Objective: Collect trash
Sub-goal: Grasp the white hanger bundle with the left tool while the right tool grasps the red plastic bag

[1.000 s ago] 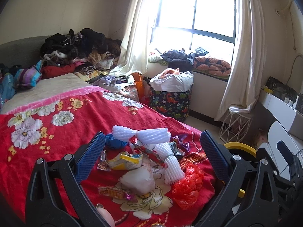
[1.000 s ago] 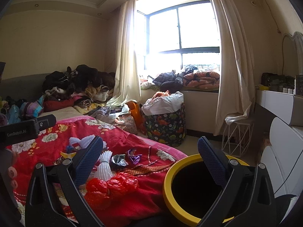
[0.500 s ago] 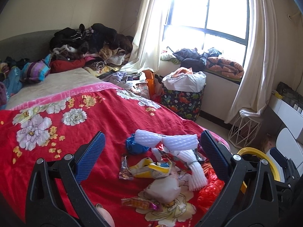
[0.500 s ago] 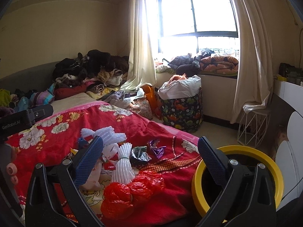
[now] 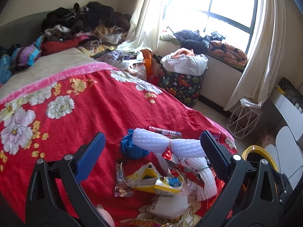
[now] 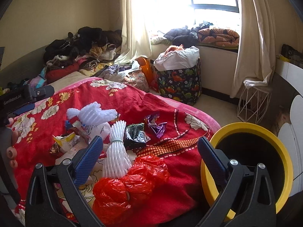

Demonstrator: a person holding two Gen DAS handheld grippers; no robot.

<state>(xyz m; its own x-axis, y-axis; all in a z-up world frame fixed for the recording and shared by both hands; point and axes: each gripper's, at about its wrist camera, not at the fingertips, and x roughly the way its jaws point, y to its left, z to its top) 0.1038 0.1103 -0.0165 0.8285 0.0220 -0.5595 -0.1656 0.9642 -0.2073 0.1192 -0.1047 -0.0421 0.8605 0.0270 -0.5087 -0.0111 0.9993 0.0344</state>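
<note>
Both grippers, left gripper point(image 5: 151, 149) and right gripper point(image 6: 150, 151), hover with jaws released, holding nothing, over trash point(image 6: 113, 151) heaped on the bed point(image 5: 85, 109); yellow bin point(image 6: 284, 162) sits at three o'clock.

A red floral blanket point(image 5: 90, 117) covers the bed, with a heap of dark clothes point(image 5: 85, 22) piled against the grey headboard point(image 5: 19, 24) at its far end. Cream curtains point(image 6: 251, 43) frame a bright window point(image 5: 223, 5), whose sill carries dark garments point(image 6: 180, 35) and a folded orange-patterned quilt point(image 6: 217, 35). On the floor below stand a dinosaur-print basket point(image 6: 180, 85) stuffed with a white bag point(image 6: 178, 56) and, under the right-hand curtain, a white wire stand point(image 6: 251, 102).
</note>
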